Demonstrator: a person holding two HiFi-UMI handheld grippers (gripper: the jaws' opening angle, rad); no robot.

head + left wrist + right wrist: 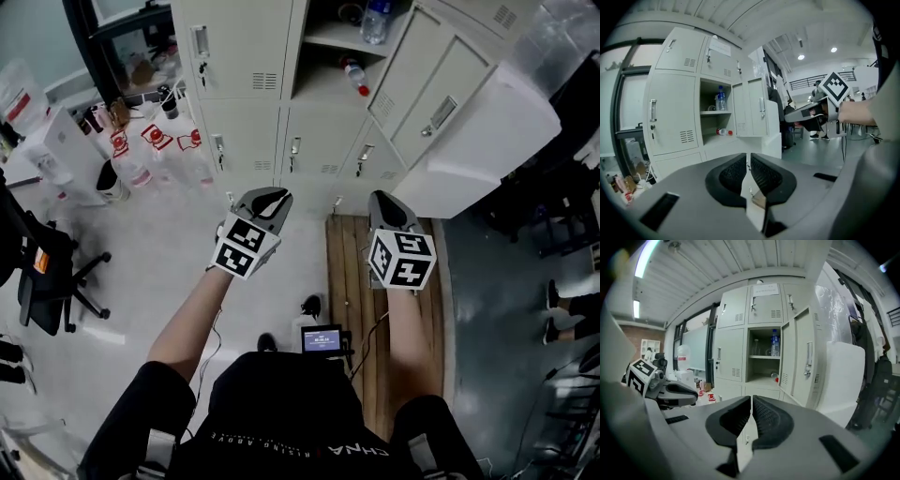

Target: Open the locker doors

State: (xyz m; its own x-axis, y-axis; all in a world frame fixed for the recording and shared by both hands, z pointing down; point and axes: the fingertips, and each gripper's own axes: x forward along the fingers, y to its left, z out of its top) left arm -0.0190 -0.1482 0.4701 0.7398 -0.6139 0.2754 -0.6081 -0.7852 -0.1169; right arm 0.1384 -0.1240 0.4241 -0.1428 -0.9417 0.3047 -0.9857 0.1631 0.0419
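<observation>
Two forearms reach forward from the torso in the head view, roughly parallel, each hand carrying a claw aimed at the lockers (246,84). The left claw (272,195) sits over pale floor. The right claw (382,199) sits over a wooden platform (352,272) at the locker base. Neither claw touches the lockers. One open door (439,105) in the middle column stands swung out to the right.

Left gripper view: the left claw is closed, its pads together with nothing between them. The lockers fill the left half of the view. An upright bottle (721,99) stands on the shelf of the exposed compartment, and a lying bottle (724,132) rests on the level below. The right claw appears to the right, held about level, with a hand (855,112) behind its marker cube.

Right gripper view: the right claw is closed and empty. It faces the open compartment almost squarely, the open door just right of it. The left claw shows at the left edge, alongside.
</observation>
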